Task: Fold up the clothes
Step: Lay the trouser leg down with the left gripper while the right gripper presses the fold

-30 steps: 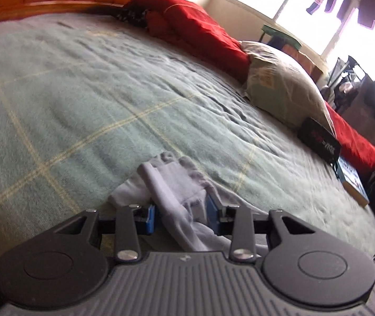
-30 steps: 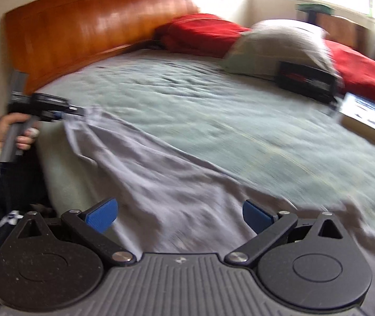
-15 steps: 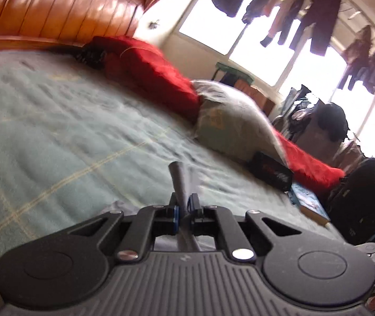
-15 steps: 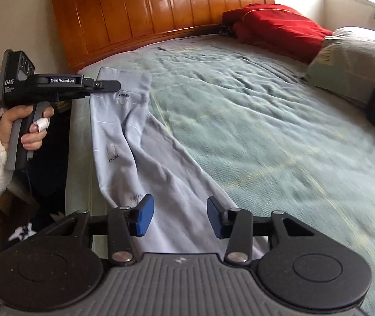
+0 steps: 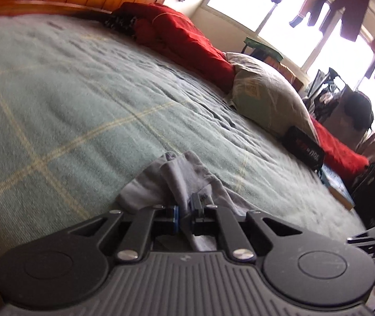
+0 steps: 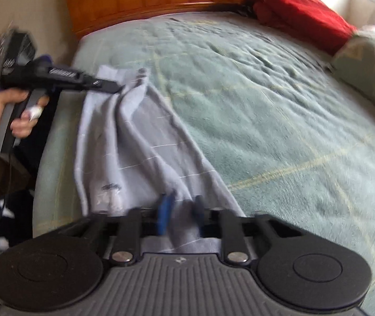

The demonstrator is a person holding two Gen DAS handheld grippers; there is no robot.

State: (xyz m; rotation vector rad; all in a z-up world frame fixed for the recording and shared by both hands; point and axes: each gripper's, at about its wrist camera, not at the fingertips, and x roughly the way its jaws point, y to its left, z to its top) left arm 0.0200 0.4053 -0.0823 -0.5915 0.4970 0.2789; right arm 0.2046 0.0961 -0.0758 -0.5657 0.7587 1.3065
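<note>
Right wrist: grey garment [image 6: 145, 147] rumpled, ridged lengthwise.

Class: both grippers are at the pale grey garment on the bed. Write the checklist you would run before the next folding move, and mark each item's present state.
1. Left gripper shut on the grey garment: ok.
2. Right gripper pinching the other end; its jaws have just been closing, cloth between them: ok.
3. Garment flat between the grips: not ok, ridges run along it.
4. Green blanket beside the garment free for folding: ok.
5. Pillow away from the garment: ok.
6. How many layers each grip holds: cannot tell.
</note>
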